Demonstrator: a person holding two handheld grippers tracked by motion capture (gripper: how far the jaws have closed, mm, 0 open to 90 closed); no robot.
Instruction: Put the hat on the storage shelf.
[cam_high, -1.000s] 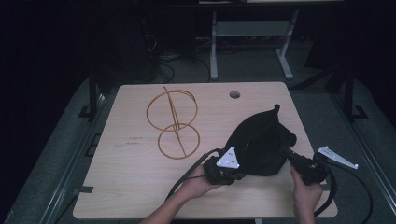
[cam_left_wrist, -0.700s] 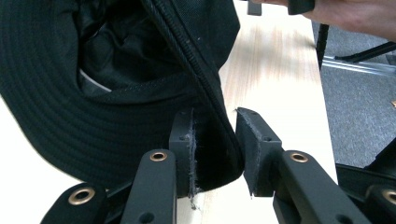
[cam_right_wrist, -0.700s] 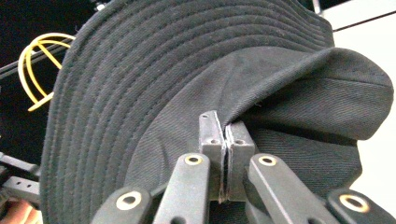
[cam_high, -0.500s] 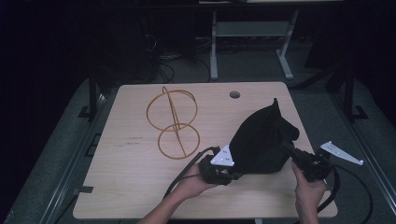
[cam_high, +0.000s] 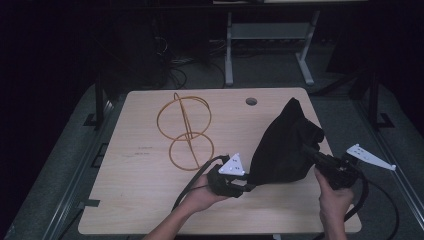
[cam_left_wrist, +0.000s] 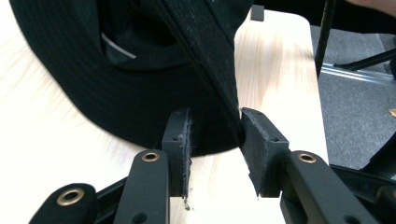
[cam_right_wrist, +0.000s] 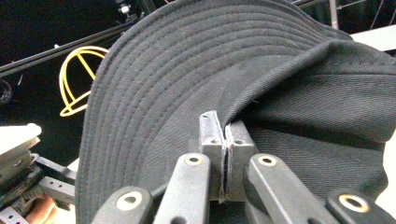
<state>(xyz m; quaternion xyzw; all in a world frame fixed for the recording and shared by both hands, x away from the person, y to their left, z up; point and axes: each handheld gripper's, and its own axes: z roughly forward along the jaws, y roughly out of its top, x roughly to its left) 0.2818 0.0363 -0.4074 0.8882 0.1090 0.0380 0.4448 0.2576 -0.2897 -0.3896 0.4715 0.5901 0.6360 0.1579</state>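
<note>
Black bucket hat (cam_high: 287, 145) sits at the right side of the table (cam_high: 140, 200), lifted and draped between both tools. Right gripper (cam_right_wrist: 224, 140): jaws closed tight, pinching the stitched brim. Left gripper (cam_left_wrist: 212, 149): jaws have just been opening; a fold of brim hangs in the gap, touching one pad at most, as far as the left gripper view allows.

Handling judgement: light, soft cotton, collapses and sags; not fragile, not slippery. Best hold is the stiffer stitched brim edge. Wire stand (cam_high: 185, 132) lies well apart.
</note>
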